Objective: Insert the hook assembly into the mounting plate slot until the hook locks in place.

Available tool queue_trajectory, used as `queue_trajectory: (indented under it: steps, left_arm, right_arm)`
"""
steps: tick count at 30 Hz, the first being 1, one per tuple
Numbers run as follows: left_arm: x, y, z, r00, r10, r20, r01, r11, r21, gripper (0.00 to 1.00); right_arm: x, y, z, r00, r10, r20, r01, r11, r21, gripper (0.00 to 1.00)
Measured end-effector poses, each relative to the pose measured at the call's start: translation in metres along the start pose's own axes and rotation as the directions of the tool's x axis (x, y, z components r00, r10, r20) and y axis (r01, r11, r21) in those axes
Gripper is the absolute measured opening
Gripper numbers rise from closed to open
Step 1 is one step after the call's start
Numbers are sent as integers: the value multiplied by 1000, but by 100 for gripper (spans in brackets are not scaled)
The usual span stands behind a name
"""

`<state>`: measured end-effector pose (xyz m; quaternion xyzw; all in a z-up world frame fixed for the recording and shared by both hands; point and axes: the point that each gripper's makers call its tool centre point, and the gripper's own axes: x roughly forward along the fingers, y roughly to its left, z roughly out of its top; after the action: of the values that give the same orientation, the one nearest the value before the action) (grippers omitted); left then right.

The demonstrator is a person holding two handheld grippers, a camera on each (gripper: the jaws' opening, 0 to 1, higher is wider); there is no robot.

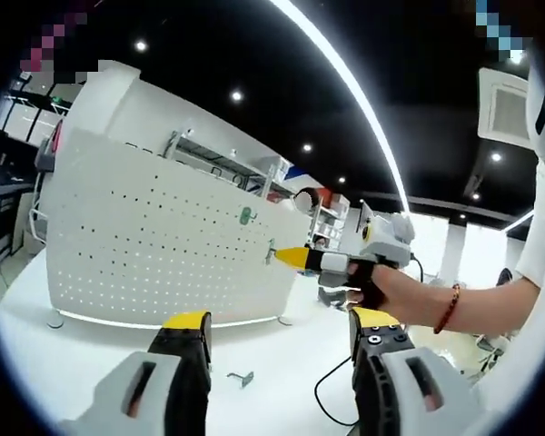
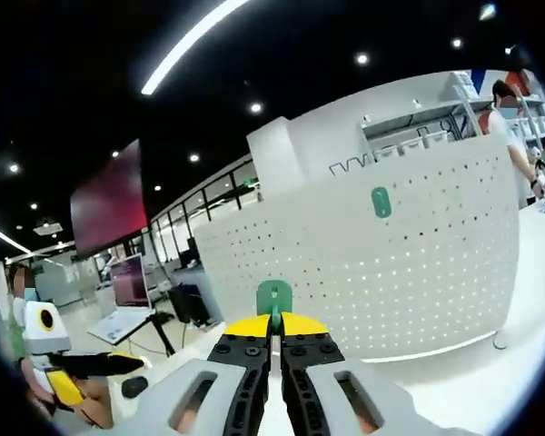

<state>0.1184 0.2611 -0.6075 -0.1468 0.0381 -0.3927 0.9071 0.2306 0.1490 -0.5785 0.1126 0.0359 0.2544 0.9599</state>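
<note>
A white perforated mounting plate (image 1: 154, 245) stands upright on the white table (image 1: 282, 363), with one green hook (image 1: 245, 216) seated in it. My right gripper (image 1: 295, 258) reaches in from the right, close to the plate's right part, shut on a small green hook assembly (image 1: 272, 253). In the right gripper view the plate (image 2: 409, 272) faces me with its seated green hook (image 2: 381, 202). My right gripper (image 2: 274, 327) pinches the green hook assembly (image 2: 274, 297), a short way off the plate. My left gripper (image 1: 282, 320) is open and holds nothing, low in front of the plate.
A small metal hook (image 1: 242, 378) and a black cable (image 1: 331, 400) lie on the table near my left gripper. The left gripper (image 2: 100, 365) shows at the lower left of the right gripper view. A laptop (image 2: 123, 313) and a person (image 2: 510, 127) are behind.
</note>
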Motion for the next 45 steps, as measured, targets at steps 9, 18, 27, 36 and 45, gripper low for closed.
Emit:
queue_trajectory:
  steps: [9, 18, 27, 36, 45]
  left_arm:
    - [-3, 10, 1, 999, 41, -22, -39, 997, 60, 73]
    - [-3, 16, -3, 997, 61, -41, -57, 994, 91, 81]
    - [-1, 24, -5, 997, 61, -53, -56, 994, 92, 82]
    - [2, 23, -11, 996, 44, -82, -34, 993, 117, 83]
    - [3, 26, -13, 995, 28, -99, -15, 992, 125, 83]
  right_arm:
    - [17, -14, 28, 994, -95, 49, 98, 993, -61, 1]
    - [36, -21, 49, 984, -145, 100, 156, 981, -115, 1]
    - [51, -33, 60, 975, -190, 114, 203, 971, -125, 1]
    - [63, -48, 66, 961, -244, 128, 261, 954, -144, 1]
    - [77, -50, 75, 956, -260, 136, 282, 944, -174, 1]
